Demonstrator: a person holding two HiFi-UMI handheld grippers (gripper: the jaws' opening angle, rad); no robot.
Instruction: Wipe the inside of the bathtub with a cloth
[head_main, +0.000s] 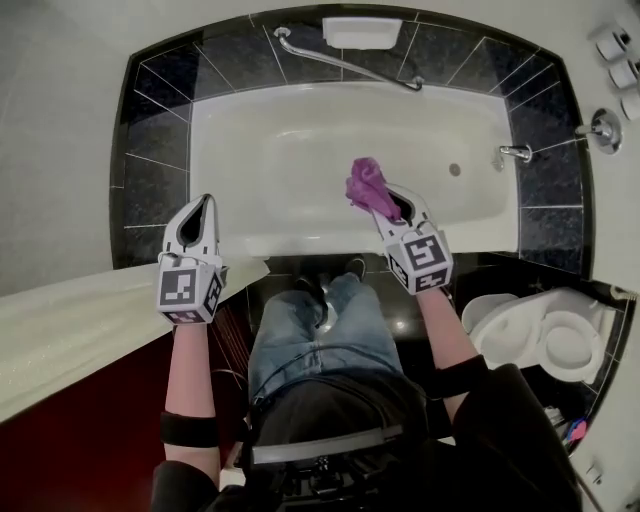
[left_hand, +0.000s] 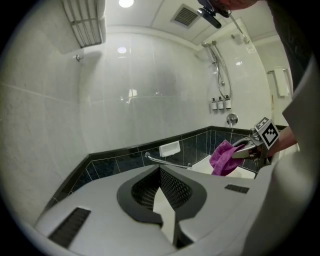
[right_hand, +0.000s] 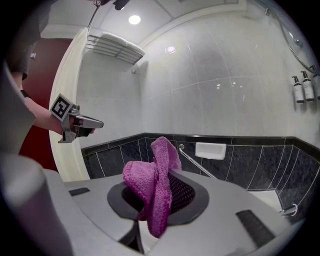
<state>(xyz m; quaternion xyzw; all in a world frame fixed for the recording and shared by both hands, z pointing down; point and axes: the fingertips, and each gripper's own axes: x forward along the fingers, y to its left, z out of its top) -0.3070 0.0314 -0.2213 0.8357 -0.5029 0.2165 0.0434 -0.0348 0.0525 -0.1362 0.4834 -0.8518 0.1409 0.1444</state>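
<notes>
A: Dark tiles (head_main: 160, 140) ring our white tub (head_main: 300, 170); where's the cloth (head_main: 368, 185)?
B: Pinched in our right gripper (head_main: 392, 205), over the tub's near edge; our left gripper (head_main: 207, 203) hangs empty, jaws together; the 2 grippers are well apart.

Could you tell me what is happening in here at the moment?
A person stands beside the bathtub with a hand-held gripper in each hand. The right hand-held gripper is shut on a purple cloth, held over the tub's near side and apparently not touching it. The left hand-held gripper is shut and empty, off to the side.
</notes>
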